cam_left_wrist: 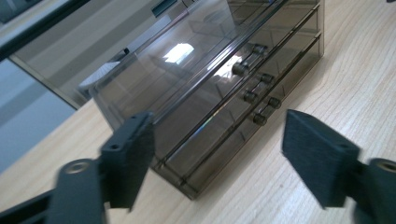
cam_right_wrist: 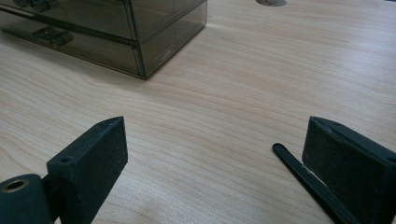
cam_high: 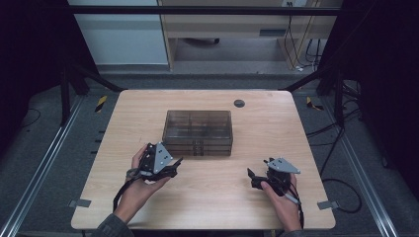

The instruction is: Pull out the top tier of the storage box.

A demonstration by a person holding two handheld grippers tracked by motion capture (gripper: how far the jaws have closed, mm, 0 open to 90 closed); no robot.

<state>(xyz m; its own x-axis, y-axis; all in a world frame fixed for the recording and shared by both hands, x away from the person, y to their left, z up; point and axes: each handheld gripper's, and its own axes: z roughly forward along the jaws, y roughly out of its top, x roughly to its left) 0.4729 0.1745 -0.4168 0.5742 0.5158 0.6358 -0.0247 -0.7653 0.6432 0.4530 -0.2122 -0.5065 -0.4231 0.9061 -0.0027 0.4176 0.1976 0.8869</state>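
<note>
From the high view, the smoked drawer box [cam_high: 198, 132] sits mid-bench [cam_high: 212, 197], its drawer fronts toward the person. The left gripper [cam_high: 174, 165] hovers just off the box's front left corner, tilted toward it; the right gripper [cam_high: 252, 176] rests low on the bench, well apart from the box.

In the left gripper view, the fingers [cam_left_wrist: 128, 158] stand spread with nothing between them, and the small drawer knobs [cam_left_wrist: 254, 95] lie ahead, between the two pads. The likely step is taking a knob, so I would pick one knob, centre it, and come in level with the drawer front to avoid catching its neighbours.

In the right gripper view, the fingers [cam_right_wrist: 95, 158] are spread and empty over bare wood, the box's corner farther off. That hand could steady the light-looking box against sliding.
</note>
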